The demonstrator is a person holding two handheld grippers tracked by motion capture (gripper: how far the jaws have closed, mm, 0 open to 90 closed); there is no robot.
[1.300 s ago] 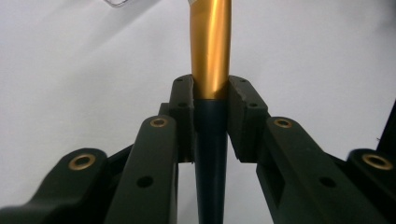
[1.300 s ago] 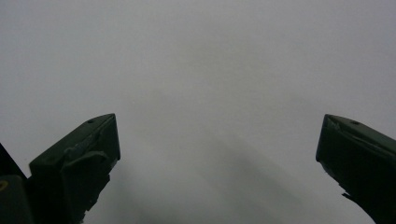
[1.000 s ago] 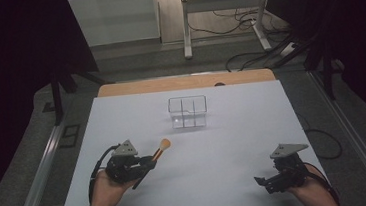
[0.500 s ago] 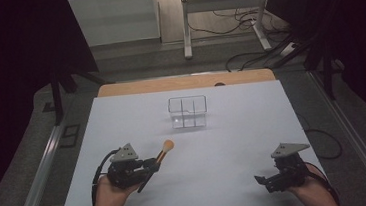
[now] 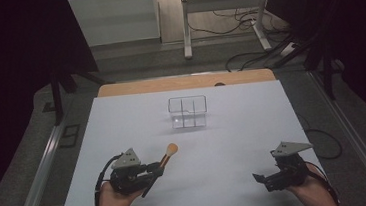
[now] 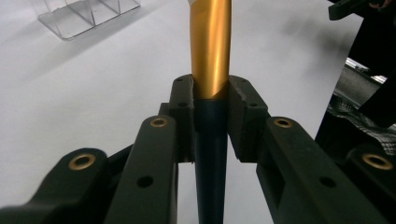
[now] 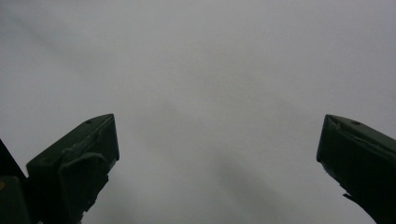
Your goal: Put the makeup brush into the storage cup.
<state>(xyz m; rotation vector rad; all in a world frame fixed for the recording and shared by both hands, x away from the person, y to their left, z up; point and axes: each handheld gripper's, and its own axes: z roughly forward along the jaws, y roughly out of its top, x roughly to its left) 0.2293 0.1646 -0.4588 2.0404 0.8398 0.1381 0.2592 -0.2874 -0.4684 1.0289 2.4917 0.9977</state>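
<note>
Near the table's front-left corner the left gripper is clamped on a brush at its handle, while the right gripper rests wide open and empty; the long, smooth handle could swivel or slip before reaching the clear box.

Divided box sits on the table, far side. Brush nearer than box, leftward; right gripper nearer, well right.

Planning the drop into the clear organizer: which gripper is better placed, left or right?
Left. The left gripper is already shut on the brush, whose head points toward the clear organizer. The right gripper is open, empty and farther away.
</note>
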